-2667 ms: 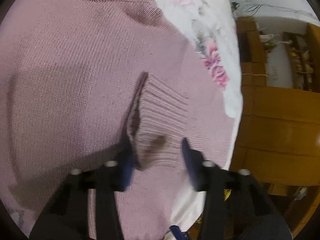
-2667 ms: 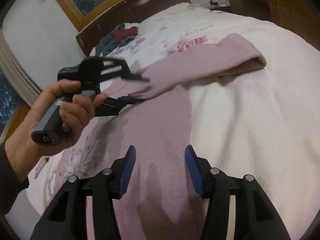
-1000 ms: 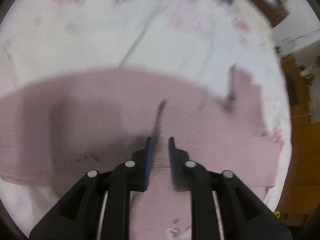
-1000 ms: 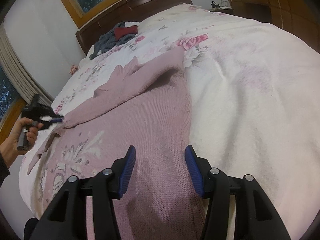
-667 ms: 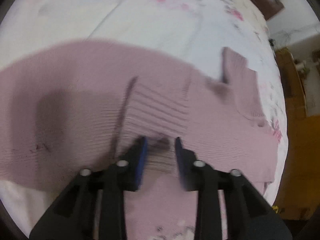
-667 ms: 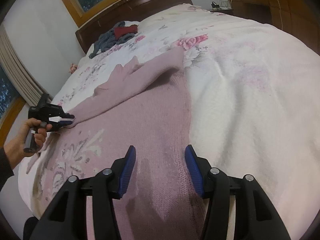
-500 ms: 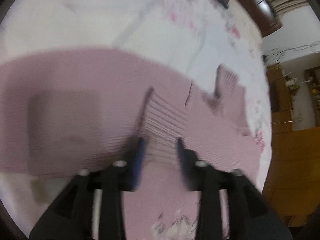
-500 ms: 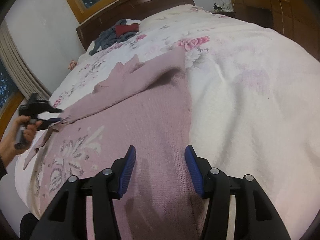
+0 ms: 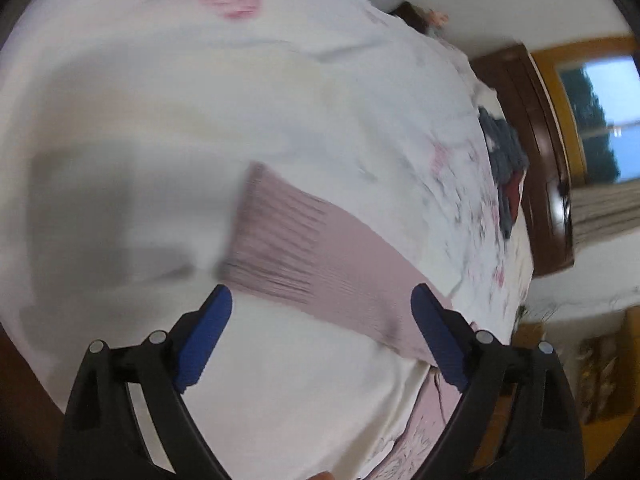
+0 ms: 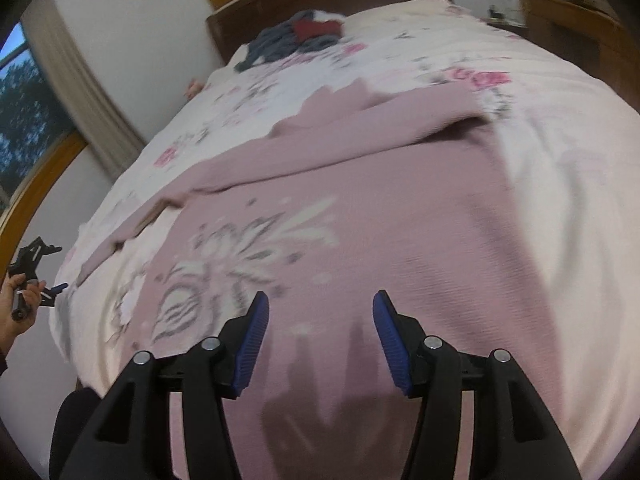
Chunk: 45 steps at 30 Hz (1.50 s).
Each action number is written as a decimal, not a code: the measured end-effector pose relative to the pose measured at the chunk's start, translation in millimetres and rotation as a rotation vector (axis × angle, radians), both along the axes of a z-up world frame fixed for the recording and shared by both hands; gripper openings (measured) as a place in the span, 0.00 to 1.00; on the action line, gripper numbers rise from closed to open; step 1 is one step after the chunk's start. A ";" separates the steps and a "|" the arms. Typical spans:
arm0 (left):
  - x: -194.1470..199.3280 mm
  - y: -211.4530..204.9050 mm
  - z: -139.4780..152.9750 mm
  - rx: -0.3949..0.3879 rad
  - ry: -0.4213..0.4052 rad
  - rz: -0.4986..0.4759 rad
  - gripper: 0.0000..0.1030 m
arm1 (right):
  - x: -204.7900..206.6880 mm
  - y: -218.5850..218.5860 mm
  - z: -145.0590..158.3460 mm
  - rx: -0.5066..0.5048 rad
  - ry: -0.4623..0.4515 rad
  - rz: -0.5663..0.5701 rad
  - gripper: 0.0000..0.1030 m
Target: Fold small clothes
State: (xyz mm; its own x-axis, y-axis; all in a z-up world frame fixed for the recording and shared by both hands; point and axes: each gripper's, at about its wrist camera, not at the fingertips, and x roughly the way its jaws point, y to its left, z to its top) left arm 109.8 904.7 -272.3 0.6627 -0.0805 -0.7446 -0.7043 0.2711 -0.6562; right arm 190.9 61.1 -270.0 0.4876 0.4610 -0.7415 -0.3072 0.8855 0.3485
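The dusty-pink knitted sweater with a pale floral motif (image 10: 360, 216) lies spread front-up on the white floral bedspread (image 10: 560, 128), one sleeve laid across the chest, probably to start the fold. Its ribbed cuff (image 9: 276, 236) rests flat just ahead of the left gripper (image 9: 320, 336), whose blue-padded jaws gape wide, holding nothing. A second ago they pinched that cuff; now it is released. The right gripper (image 10: 320, 336) hovers over the hem, half open, empty, as before

Sweater (image 10: 400, 208) is dusty pink with a white and grey floral print on the front. Bed (image 10: 560, 120) cover's cream with pink roses. Grey and red clothes (image 10: 296, 40) at 12 o'clock.
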 end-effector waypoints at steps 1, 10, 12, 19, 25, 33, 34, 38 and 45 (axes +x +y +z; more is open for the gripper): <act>-5.0 7.3 -4.8 0.002 0.009 -0.004 0.87 | -1.4 6.8 1.9 0.000 0.000 0.009 0.54; 26.1 14.2 -41.4 -0.010 0.064 -0.051 0.86 | 1.3 39.1 11.4 -0.012 0.004 0.026 0.54; 38.1 14.2 -44.5 -0.012 0.075 -0.052 0.81 | 1.8 44.5 11.2 -0.013 0.004 0.031 0.54; 48.9 24.3 -47.2 -0.013 0.162 -0.103 0.08 | 0.6 54.4 15.1 0.005 0.003 0.039 0.54; 58.2 20.1 18.5 0.069 0.038 -0.119 0.05 | -2.8 51.0 21.3 0.017 0.004 0.051 0.54; 153.4 -67.6 169.6 0.255 -0.181 -0.321 0.05 | -3.6 24.3 24.0 0.065 0.046 0.021 0.54; 170.7 -87.9 185.3 0.273 -0.202 -0.360 0.05 | -3.2 20.8 24.3 0.069 0.049 0.016 0.55; 229.4 -160.1 215.9 0.301 -0.251 -0.488 0.05 | 2.3 1.1 25.7 0.106 0.073 -0.012 0.55; 311.5 -309.3 195.0 0.334 -0.237 -0.730 0.04 | 22.4 -30.9 28.5 0.174 0.098 -0.049 0.57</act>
